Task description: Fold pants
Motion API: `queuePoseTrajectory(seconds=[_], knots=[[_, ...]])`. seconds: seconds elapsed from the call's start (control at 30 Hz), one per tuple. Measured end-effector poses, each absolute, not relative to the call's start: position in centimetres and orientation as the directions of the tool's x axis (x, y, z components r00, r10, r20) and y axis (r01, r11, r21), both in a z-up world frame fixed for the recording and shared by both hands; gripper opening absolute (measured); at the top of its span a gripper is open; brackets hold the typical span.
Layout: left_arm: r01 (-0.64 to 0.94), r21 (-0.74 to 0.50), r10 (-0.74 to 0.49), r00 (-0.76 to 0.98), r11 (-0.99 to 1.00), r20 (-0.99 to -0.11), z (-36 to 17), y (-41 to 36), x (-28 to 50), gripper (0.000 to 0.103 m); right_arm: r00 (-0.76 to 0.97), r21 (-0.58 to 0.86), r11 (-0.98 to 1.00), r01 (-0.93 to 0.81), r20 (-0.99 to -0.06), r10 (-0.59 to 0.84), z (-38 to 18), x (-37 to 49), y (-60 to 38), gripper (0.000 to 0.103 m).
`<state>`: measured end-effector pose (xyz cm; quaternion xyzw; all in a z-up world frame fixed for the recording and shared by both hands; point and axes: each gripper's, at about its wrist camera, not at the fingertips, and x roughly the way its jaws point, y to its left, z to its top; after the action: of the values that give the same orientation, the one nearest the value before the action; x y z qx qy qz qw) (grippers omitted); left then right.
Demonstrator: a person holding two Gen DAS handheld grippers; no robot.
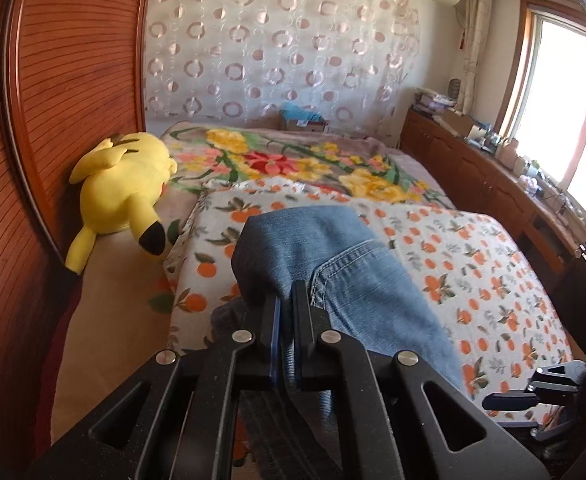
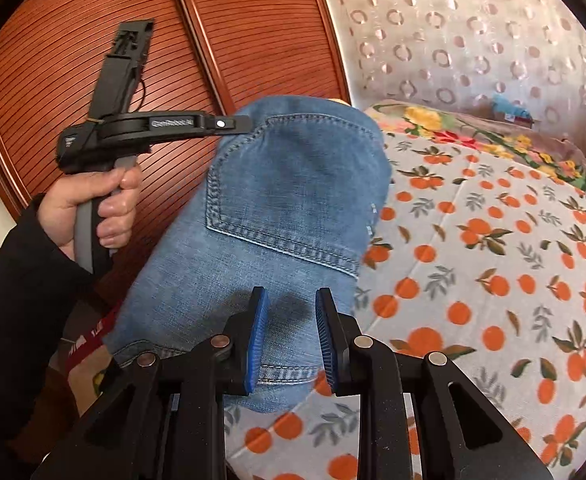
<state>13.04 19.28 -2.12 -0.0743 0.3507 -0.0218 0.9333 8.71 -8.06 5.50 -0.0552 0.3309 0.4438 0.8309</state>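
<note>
The faded blue jeans (image 2: 277,216), back pocket showing, hang over the orange-print quilt (image 2: 493,264). The left gripper (image 1: 285,300) pinches their fabric; the right gripper (image 2: 291,312) stands open above them.

Your right gripper (image 2: 291,334) sits at six o'clock, its blue pads parted with nothing pinched between them, just above the jeans (image 2: 277,200). The jeans fill the centre, back pocket (image 2: 293,184) facing you, draped over the orange-print sheet (image 2: 473,264) that spreads toward three and four o'clock. At ten o'clock your left hand (image 2: 97,204) grips the other gripper (image 2: 241,125), whose tip meets the jeans' upper edge. Slatted wooden doors (image 2: 221,32) span eleven to twelve o'clock.
</note>
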Motion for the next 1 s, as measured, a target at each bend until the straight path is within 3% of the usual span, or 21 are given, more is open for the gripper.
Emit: queuePoseTrajectory(seconds=[0.47, 0.57, 0.63, 0.73, 1.0], knots=[[-0.028, -0.135, -0.066, 0.763, 0.990, -0.643, -3.0, 18.7, 8.5, 0.010, 0.355, 0.196, 0.580, -0.791, -0.625, 0.695, 3.6, 7.6, -5.5, 0.026], [-0.020, -0.163, -0.090, 0.765, 0.986, -0.637, -3.2, 18.3, 7.1, 0.020, 0.359, 0.201, 0.583, -0.788, -0.620, 0.698, 3.4, 8.0, -5.5, 0.026], [-0.006, -0.170, -0.106, 0.759, 0.985, -0.642, -3.6, 17.6, 6.4, 0.037, 0.367, 0.199, 0.587, -0.785, -0.614, 0.699, 3.7, 7.8, -5.9, 0.026], [0.004, -0.146, -0.099, 0.751, 0.989, -0.653, -4.1, 16.3, 5.8, 0.047, 0.403, 0.183, 0.602, -0.777, -0.591, 0.699, 4.3, 7.3, -7.0, 0.026], [0.023, -0.155, -0.123, 0.729, 0.988, -0.673, -5.7, 13.9, 4.0, 0.047, 0.465, 0.143, 0.652, -0.744, -0.589, 0.660, 4.4, 7.3, -9.4, 0.026]])
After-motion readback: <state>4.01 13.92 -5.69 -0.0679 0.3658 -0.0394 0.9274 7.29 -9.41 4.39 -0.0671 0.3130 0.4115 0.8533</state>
